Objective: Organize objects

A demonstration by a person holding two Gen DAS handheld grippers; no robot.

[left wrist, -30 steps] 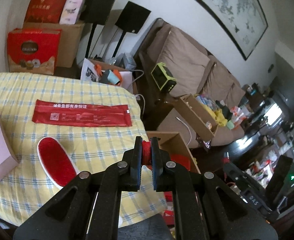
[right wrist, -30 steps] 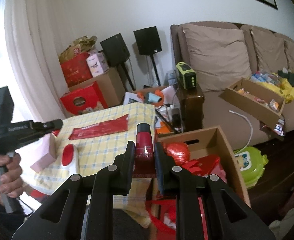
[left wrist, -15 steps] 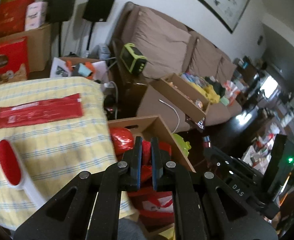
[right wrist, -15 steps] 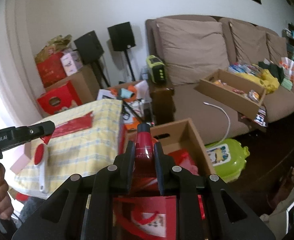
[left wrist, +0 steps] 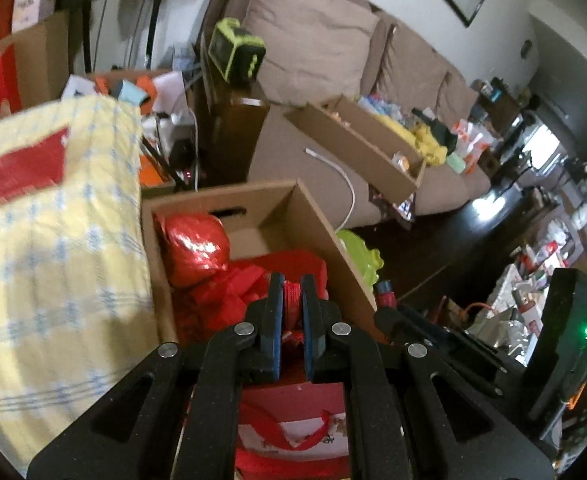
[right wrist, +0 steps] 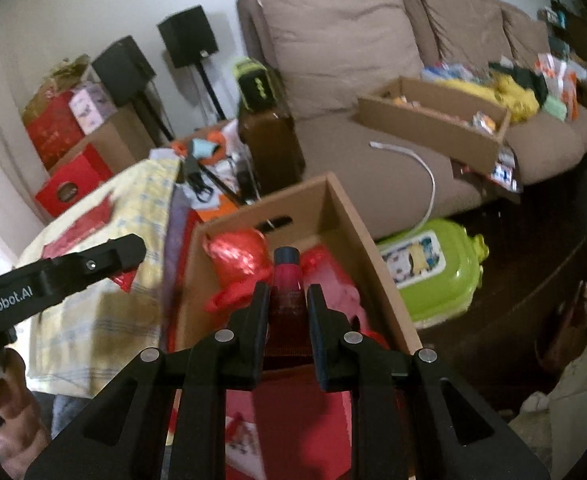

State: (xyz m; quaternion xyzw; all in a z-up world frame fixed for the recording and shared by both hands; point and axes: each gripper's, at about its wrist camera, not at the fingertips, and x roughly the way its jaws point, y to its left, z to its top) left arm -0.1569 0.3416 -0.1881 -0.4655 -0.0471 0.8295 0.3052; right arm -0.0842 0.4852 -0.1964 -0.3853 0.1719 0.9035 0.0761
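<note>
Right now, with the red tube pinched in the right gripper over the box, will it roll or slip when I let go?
The red tube looks soft, flat-crimped at the gripped end, so it probably won't roll far. Its glossy skin may slip. The cardboard box below holds crumpled red bags, so it should land softly.

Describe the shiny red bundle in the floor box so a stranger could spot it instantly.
Start at the brown sofa; on the floor before it stands an open cardboard box beside the yellow checked cloth. The shiny red bundle sits in its far left corner: crinkled and glossy, unlike the flat red bags around it.
</note>
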